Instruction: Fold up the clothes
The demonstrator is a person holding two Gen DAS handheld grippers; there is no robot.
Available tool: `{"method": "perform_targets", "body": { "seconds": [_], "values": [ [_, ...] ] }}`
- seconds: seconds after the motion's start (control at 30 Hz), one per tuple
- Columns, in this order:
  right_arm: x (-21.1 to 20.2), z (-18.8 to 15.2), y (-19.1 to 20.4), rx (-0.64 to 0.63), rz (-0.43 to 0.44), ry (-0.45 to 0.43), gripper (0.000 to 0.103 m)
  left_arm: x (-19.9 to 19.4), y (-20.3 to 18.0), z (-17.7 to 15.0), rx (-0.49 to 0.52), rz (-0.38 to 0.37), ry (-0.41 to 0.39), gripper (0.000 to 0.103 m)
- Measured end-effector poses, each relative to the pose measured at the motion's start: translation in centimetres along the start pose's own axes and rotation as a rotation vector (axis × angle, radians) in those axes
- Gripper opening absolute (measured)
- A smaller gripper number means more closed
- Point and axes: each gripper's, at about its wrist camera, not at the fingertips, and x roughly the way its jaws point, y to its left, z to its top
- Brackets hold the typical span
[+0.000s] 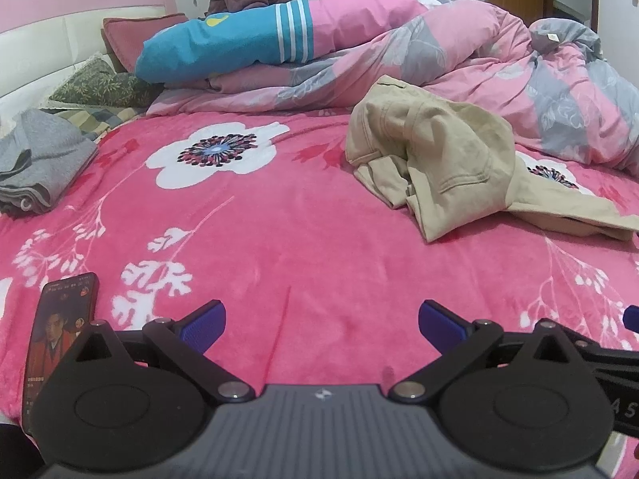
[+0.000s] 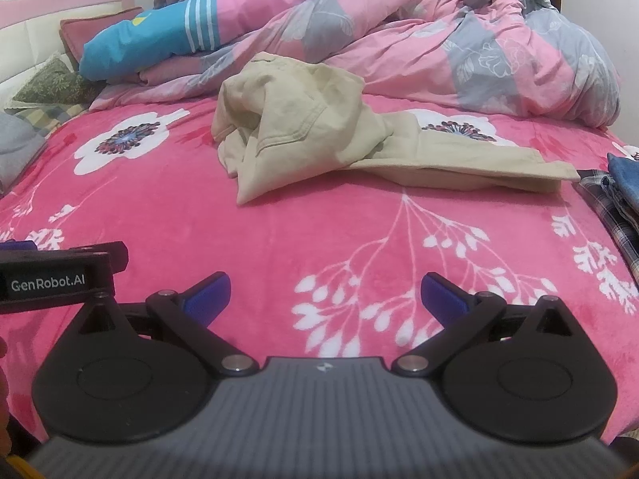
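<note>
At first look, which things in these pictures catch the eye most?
The bright pink blanket with white flowers fills both views. On it, past the open right gripper, lie crumpled beige trousers, unfolded. Behind them a pink and grey duvet is heaped, and a phone lies beside the open left gripper.

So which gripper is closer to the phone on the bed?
Left. The phone lies right beside the left gripper, on its left side. The right gripper sits further right, beyond the left one.
</note>
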Motion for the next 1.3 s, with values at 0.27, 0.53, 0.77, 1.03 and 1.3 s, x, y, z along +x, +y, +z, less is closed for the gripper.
{"method": "perform_targets", "body": {
  "seconds": [0.27, 0.53, 0.77, 1.03, 1.3],
  "values": [
    [0.2, -0.1, -0.1, 0.005, 0.004, 0.008, 0.102, 0.5, -0.3, -0.2, 0.010, 0.009, 0.012, 0.103],
    [0.5, -0.2, -0.3, 0.012, 0.006, 0.016, 0.102, 1.0, -0.7, -0.4, 0.027, 0.019, 0.023, 0.103],
    [0.8, -0.3, -0.4, 0.017, 0.007, 0.022, 0.102, 1.4, -0.9, -0.6, 0.039, 0.028, 0.033, 0.103],
    [1.2, -0.7, -0.6, 0.022, 0.009, 0.026, 0.102, 2.1, -0.6, -0.9, 0.007, -0.009, 0.050, 0.103],
    [1.6, -1.2, -1.3, 0.038, 0.022, 0.005, 0.102, 3.3, 0.2, -1.1, -0.078, -0.089, 0.055, 0.103]
  ]
}}
